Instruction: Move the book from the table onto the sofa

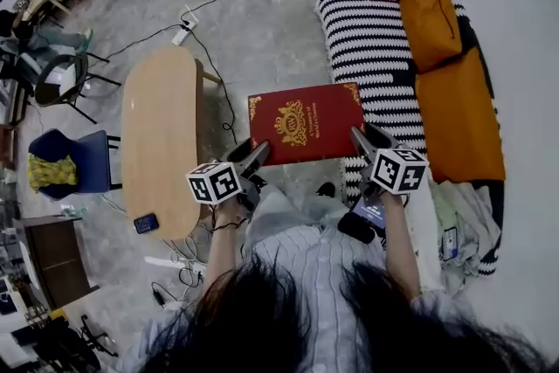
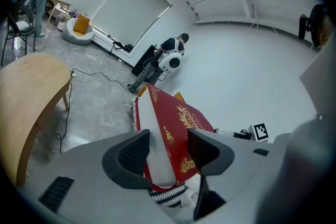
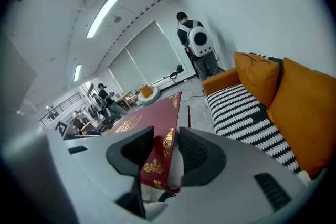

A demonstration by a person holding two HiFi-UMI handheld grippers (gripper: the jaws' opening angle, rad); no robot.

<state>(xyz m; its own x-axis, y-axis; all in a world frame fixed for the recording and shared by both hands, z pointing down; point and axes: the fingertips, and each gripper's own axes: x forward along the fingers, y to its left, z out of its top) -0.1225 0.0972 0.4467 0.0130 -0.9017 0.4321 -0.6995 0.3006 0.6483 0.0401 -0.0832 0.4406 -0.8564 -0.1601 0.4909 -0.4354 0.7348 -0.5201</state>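
A thick red book [image 1: 305, 123] with gold print on its cover hangs flat in the air between the wooden table [image 1: 159, 144] and the sofa [image 1: 384, 57]. My left gripper [image 1: 254, 158] is shut on the book's near left corner [image 2: 176, 149]. My right gripper [image 1: 360, 138] is shut on the near right corner [image 3: 157, 157]. In both gripper views the pads press on the cover and the white page block. The book's right edge hangs over the striped seat's edge.
Orange cushions [image 1: 430, 11] line the sofa's back, and a striped black-and-white throw [image 1: 371, 44] covers the seat. A phone [image 1: 146, 224] lies on the table's near end. Cables and a power strip [image 1: 182, 31] cross the floor. A blue chair [image 1: 74, 162] stands left of the table. A person with a backpack [image 3: 197, 42] stands beyond the sofa.
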